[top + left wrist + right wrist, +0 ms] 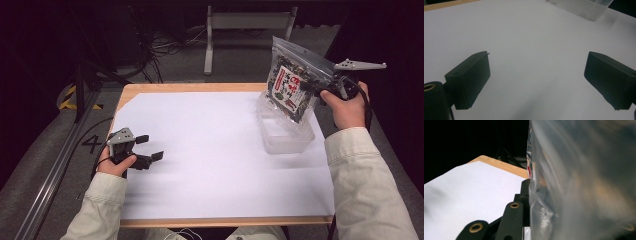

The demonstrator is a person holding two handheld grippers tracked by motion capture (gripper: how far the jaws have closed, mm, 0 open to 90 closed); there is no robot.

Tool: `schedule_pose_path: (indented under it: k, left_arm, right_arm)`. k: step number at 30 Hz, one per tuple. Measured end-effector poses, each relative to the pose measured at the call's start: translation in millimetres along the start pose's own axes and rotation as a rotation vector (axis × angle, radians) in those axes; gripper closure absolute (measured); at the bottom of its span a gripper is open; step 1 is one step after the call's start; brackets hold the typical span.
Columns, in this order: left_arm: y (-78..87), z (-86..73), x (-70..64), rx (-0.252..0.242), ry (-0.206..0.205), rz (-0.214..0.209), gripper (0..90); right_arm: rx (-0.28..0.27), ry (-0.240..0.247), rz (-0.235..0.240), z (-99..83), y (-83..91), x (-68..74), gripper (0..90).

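Observation:
A clear plastic bag (pixel 294 80) with dark contents and a red and white label hangs tilted above the clear plastic box (pixel 285 134) at the table's right. My right gripper (pixel 320 86) is shut on the bag's right edge, held up by a hand. In the right gripper view the bag (pixel 584 182) sits blurred against the jaws. My left gripper (pixel 149 147) rests low at the left of the white sheet (pixel 210 150), open, with nothing between its fingers (pixel 470 77).
The white sheet covers most of the wooden table (pixel 200 87). The clear box's corner (pixel 584 7) lies far ahead in the left gripper view. Beyond the table are a grey floor, cables and a white stand (pixel 245 22).

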State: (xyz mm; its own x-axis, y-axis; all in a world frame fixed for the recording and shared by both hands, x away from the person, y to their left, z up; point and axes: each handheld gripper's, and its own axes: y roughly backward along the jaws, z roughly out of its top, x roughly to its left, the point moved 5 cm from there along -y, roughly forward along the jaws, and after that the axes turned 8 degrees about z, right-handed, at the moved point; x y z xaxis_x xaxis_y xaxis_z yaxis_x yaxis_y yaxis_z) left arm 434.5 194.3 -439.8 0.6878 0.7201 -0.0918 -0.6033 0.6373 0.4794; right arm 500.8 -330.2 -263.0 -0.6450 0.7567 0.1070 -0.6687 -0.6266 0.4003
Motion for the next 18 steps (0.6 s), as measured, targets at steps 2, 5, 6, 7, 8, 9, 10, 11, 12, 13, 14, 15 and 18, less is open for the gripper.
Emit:
schedule_pose_path:
  k: [2, 5, 6, 7, 8, 9, 10, 11, 12, 13, 14, 15, 18]
  left_arm:
    - [0.2, -0.3, -0.6, 0.004, 0.003, -0.004, 7.3]
    - [0.2, -0.3, -0.5, 0.003, 0.003, -0.003, 7.3]
    - [0.0, -0.2, 0.1, 0.000, 0.001, -0.002, 7.3]
    - [0.0, -0.3, 0.3, 0.001, 0.000, -0.003, 7.3]
    - [0.0, -0.3, 0.4, 0.001, -0.001, -0.003, 7.3]
    - [0.0, -0.5, 0.2, 0.002, 0.002, -0.005, 7.3]
    - [0.0, -0.5, 0.2, 0.002, 0.002, -0.005, 7.3]
    - [-0.1, -0.5, 0.5, 0.001, 0.001, -0.003, 7.3]
    - [-0.1, -0.5, 0.5, 0.001, 0.001, -0.003, 7.3]
    - [-0.1, -0.5, 0.4, 0.002, 0.001, -0.003, 7.3]
    - [-0.1, -0.5, 0.5, 0.002, 0.001, -0.003, 7.3]
    - [-0.1, -0.5, 0.5, 0.002, 0.001, -0.003, 7.3]
    - [0.3, -0.7, 0.5, 0.003, 0.006, -0.004, 7.3]
  right_arm:
    - [0.007, -0.001, -0.004, -2.4, -1.6, -0.8, 75.9]
    - [0.003, -0.006, -0.011, -5.4, -3.0, -3.1, 75.9]
    - [0.004, -0.008, -0.015, -6.2, -3.3, -3.8, 75.9]
    - [0.007, -0.006, -0.019, -7.0, -3.6, -4.5, 75.9]
    - [0.012, -0.004, -0.024, -7.9, -4.0, -5.1, 75.9]
    - [0.014, -0.002, -0.030, -8.5, -4.4, -5.7, 75.9]
    - [0.014, -0.002, -0.030, -8.5, -4.4, -5.7, 75.9]
    - [0.025, -0.002, -0.038, -10.9, -5.4, -7.4, 75.9]
    - [0.025, -0.002, -0.038, -10.9, -5.4, -7.4, 75.9]
    - [0.032, -0.006, -0.041, -14.0, -7.1, -9.1, 75.9]
    - [0.035, -0.006, -0.044, -15.3, -7.7, -9.7, 75.9]
    - [0.036, -0.007, -0.044, -16.6, -8.3, -10.2, 75.9]
    - [0.030, -0.009, -0.039, -22.0, -10.1, -12.0, 75.9]
